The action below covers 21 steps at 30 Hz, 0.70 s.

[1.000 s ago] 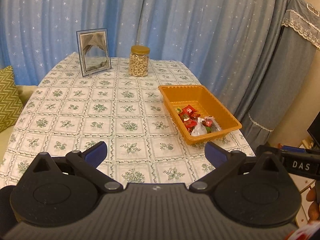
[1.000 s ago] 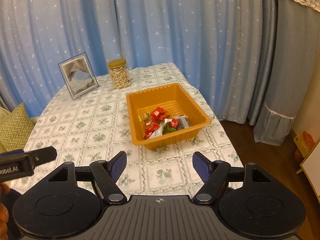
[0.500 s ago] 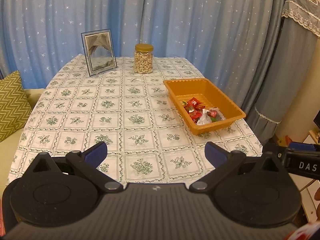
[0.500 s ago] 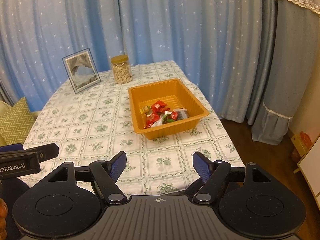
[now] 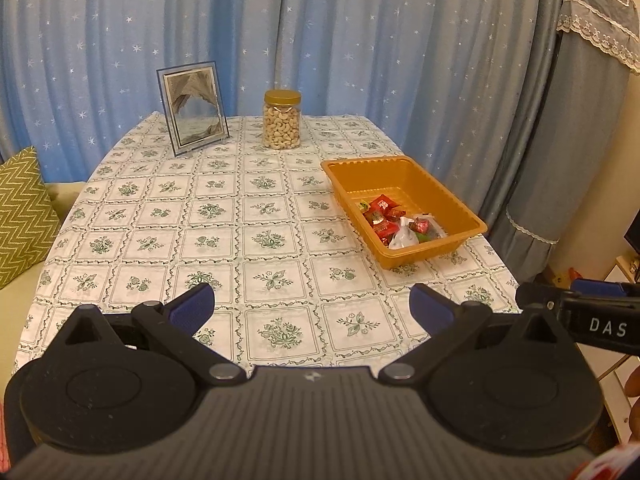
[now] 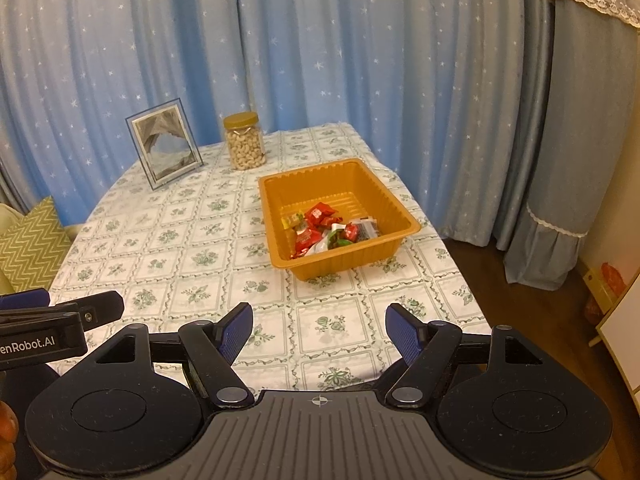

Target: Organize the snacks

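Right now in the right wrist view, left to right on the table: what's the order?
Picture frame → cashew jar → orange tray, with the wrapped snacks inside it.

Both hand-held grippers (image 5: pixel 311 307) (image 6: pixel 319 331) agape, empty

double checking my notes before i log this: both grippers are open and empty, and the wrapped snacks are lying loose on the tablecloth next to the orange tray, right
Not quite. The wrapped snacks are not on the tablecloth; they lie inside the orange tray, gathered at its near end, as the right wrist view shows clearly. The rest holds: the left gripper and right gripper are both open with nothing between the fingers.
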Available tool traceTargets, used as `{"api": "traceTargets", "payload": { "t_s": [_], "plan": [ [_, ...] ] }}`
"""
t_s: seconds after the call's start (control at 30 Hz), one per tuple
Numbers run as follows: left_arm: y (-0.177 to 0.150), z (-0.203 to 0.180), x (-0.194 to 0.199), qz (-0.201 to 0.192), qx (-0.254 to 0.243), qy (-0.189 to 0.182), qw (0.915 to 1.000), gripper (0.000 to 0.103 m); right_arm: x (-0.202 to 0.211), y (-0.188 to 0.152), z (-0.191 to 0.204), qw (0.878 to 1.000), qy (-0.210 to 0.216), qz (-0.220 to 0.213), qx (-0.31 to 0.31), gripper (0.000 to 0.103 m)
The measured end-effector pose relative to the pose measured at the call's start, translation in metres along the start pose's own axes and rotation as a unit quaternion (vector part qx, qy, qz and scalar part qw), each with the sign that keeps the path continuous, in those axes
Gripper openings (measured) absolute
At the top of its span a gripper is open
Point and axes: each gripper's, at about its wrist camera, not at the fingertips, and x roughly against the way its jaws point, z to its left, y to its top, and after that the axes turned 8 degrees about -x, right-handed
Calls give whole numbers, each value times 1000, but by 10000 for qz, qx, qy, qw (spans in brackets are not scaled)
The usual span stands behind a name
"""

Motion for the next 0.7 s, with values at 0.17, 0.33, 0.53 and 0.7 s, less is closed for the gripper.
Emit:
{"api": "traceTargets", "payload": {
  "t_s": [0.17, 0.33, 0.53, 0.7],
  "plan": [
    [0, -1, -1, 4, -12, 2, 10000, 103, -1, -1, 0, 10000, 7, 11, 10, 73],
    [-1, -1, -2, 19, -16, -9, 10000, 103, -1, -2, -1, 10000, 9, 11, -9, 73],
    [-2, -2, -2, 22, -56, -17, 10000, 103, -2, -2, -1, 10000, 1, 3, -29, 73],
    [-2, -3, -3, 24, -68, -21, 10000, 103, -2, -1, -1, 10000, -2, 3, -30, 73]
  ]
}}
